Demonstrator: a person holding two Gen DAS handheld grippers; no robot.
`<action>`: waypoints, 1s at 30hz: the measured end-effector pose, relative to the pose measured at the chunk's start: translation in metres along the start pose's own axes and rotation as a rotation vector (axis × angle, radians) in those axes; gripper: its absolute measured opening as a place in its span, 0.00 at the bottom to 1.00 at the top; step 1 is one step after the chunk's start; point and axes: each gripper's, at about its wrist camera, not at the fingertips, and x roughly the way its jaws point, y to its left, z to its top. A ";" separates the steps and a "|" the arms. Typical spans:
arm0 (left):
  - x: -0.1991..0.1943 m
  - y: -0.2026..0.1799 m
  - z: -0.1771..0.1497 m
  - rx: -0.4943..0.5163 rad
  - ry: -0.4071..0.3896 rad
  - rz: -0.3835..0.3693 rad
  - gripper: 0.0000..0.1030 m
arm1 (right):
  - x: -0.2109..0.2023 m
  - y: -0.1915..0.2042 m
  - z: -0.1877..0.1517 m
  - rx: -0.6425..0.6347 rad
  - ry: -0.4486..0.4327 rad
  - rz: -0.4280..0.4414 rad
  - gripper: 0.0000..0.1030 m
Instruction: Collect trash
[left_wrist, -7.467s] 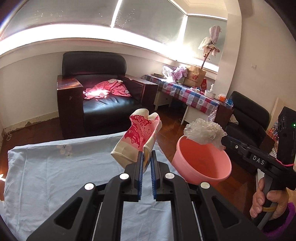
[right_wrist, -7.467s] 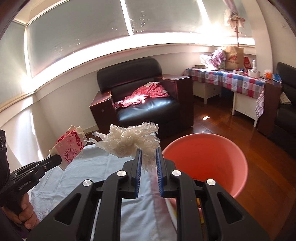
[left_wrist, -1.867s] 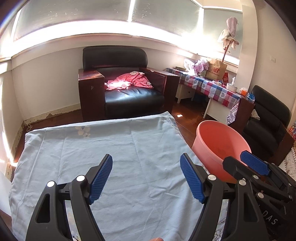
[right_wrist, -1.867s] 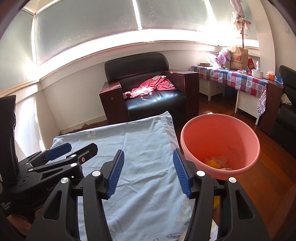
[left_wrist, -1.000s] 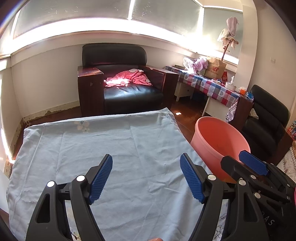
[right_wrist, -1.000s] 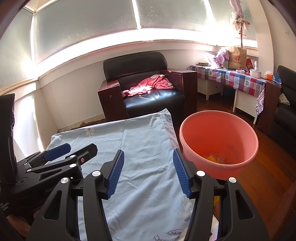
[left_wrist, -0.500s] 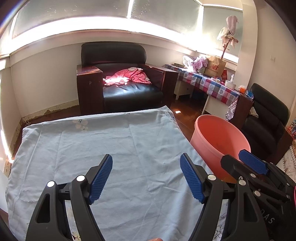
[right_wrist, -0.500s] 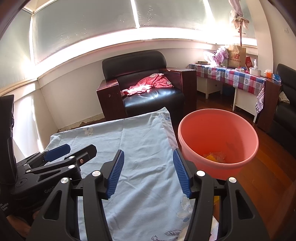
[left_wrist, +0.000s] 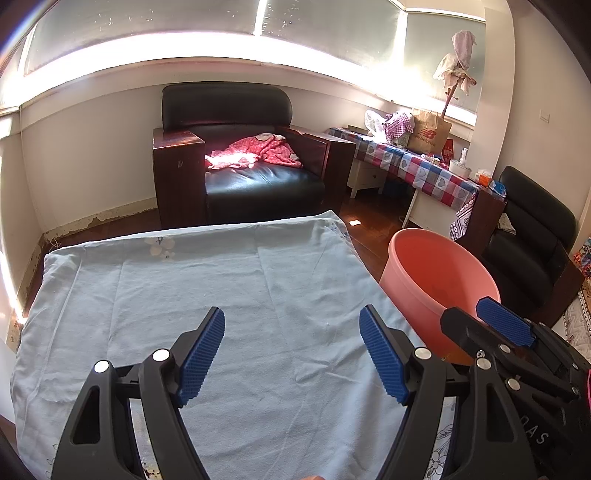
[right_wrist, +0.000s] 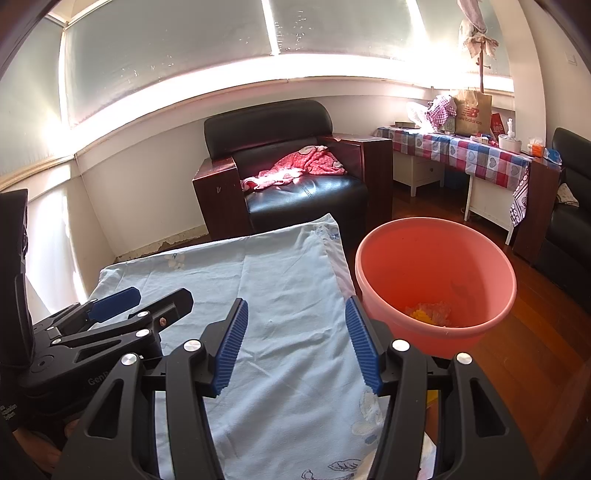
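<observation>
A light blue sheet covers the table; the pink basin stands on the wood floor.

Your trash lies at the bottom of the pink basin, ahead and to the right of your right gripper: a small heap of crumpled clear plastic over something yellow. The basin stands upright on the floor, just beside the right edge of the cloth-covered surface.
</observation>
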 end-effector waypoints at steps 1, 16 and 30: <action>0.000 0.000 0.000 0.000 0.000 0.001 0.72 | 0.000 0.000 0.000 0.001 0.000 0.000 0.54; 0.004 -0.002 -0.004 0.002 0.009 -0.002 0.71 | 0.005 -0.001 0.000 0.003 0.013 -0.002 0.54; 0.007 -0.002 -0.008 0.000 0.014 -0.004 0.71 | 0.007 0.000 -0.001 0.002 0.018 -0.004 0.54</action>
